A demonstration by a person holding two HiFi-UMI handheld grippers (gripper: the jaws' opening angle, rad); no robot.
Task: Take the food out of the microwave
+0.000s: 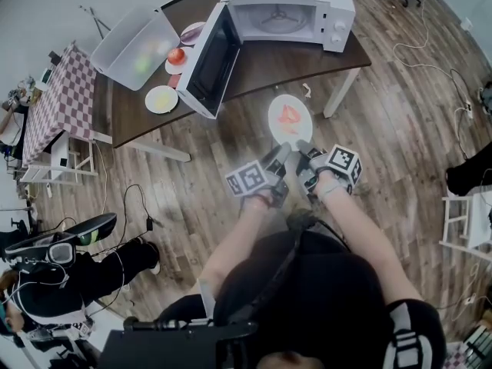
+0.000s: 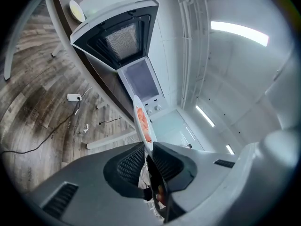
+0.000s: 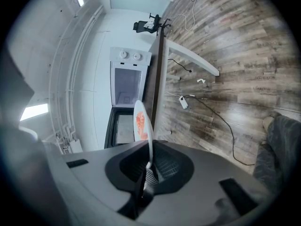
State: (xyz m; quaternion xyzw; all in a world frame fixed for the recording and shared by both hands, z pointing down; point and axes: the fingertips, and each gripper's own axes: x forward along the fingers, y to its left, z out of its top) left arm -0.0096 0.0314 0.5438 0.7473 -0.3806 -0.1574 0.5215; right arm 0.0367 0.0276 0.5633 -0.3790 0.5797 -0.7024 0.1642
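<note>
In the head view, the round white plate of orange-red food (image 1: 290,120) lies flat, face up, over the wooden floor (image 1: 384,129). It is just off the near edge of the dark table (image 1: 261,64), which carries the open white microwave (image 1: 296,10). Both forearms reach forward and converge, with the left claw (image 1: 278,158) and right claw (image 1: 306,154) side by side at the plate's near rim. In the left gripper view, the plate shows edge-on, pointing towards the microwave, with the left claw pinching its rim. In the right gripper view, the right claw likewise pinches the edge-on rim.
</note>
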